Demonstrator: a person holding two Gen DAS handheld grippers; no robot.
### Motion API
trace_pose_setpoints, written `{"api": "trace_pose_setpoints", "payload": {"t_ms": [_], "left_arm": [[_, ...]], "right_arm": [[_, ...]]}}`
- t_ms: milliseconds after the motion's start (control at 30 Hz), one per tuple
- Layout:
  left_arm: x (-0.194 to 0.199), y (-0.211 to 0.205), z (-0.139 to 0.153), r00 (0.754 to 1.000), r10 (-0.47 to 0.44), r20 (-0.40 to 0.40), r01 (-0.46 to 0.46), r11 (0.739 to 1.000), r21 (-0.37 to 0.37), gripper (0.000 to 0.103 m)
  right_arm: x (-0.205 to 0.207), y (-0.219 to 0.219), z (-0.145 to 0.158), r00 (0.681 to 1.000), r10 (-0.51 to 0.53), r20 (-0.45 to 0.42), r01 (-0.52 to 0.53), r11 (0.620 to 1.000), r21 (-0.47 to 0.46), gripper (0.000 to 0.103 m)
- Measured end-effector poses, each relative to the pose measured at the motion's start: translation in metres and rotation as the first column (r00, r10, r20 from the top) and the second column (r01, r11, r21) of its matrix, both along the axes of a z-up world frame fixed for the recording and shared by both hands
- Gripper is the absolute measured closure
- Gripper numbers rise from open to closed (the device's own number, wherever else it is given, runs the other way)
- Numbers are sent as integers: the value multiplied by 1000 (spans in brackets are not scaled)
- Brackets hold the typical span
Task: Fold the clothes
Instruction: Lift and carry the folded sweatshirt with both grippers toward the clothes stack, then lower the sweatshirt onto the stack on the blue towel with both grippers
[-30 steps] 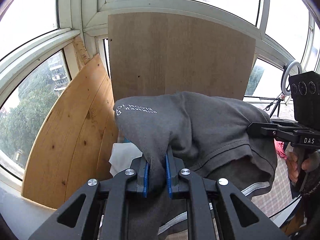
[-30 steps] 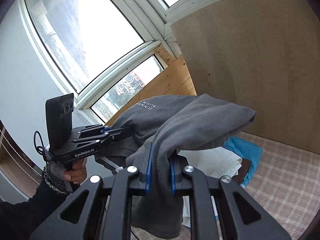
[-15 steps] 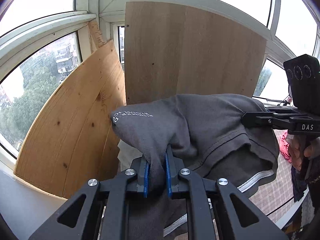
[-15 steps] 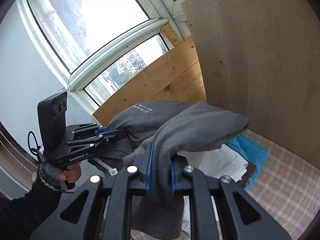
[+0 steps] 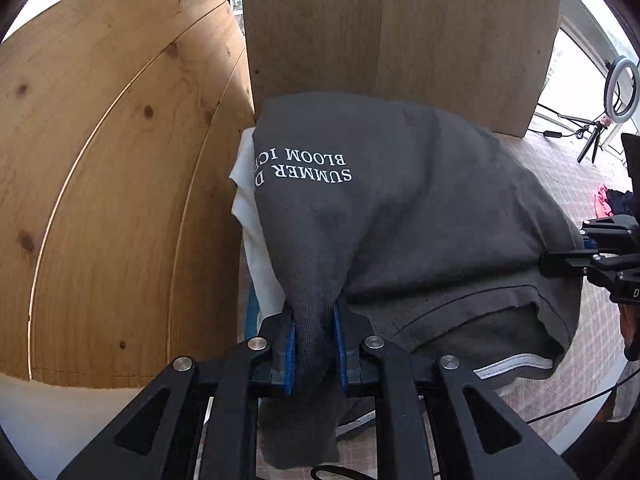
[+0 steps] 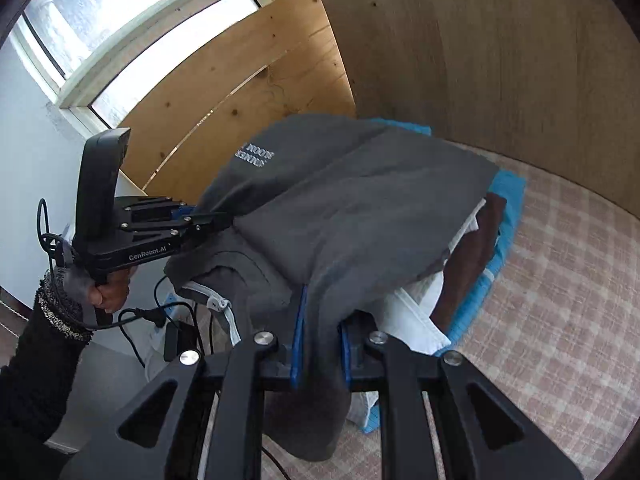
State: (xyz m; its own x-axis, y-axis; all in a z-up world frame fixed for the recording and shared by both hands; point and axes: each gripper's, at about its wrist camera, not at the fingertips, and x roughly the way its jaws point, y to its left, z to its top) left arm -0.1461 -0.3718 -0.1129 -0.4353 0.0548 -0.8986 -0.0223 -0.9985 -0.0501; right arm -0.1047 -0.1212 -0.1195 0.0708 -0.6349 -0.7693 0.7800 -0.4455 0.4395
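Note:
A folded grey T-shirt with white lettering lies across a stack of folded clothes in the corner; it also shows in the right wrist view. My left gripper is shut on the shirt's near left edge. My right gripper is shut on its near right edge, and its fingertips show at the right of the left wrist view. The left gripper shows at the left of the right wrist view. Under the shirt lie a white garment, a brown one and a blue one.
Pale wooden boards lean at the left and a brown board stands behind the stack. A checked cloth covers the surface. A ring light on a tripod and a pink garment are at the far right. Cables hang at the left.
Both grippers have come down and forward with the grey shirt, which now rests over the stack of folded clothes. The windows have mostly left view.

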Motion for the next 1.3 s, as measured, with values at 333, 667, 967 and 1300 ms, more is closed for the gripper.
{"api": "trace_pose_setpoints", "payload": {"t_ms": [333,667,967,1300], "left_arm": [[40,6,92,977,16,-213,-24,999,-38,83],[-54,29,25,995,-17,-103,0,988,-157,83],[-55,17,19,997,27,-76,-44,971,-237,87],[54,90,39,959,-270,-88,263,961,-87,83]], "right_arm": [[-21,52,62,996,-73,-47,67,990,-121,79],[-72,-49,34,976,-3,-216,10,1000,30,79],[-96,-50,26,980,12,-200,-2,999,52,79],[-22,50,34,1000,15,-9,-15,999,-40,78]]}}
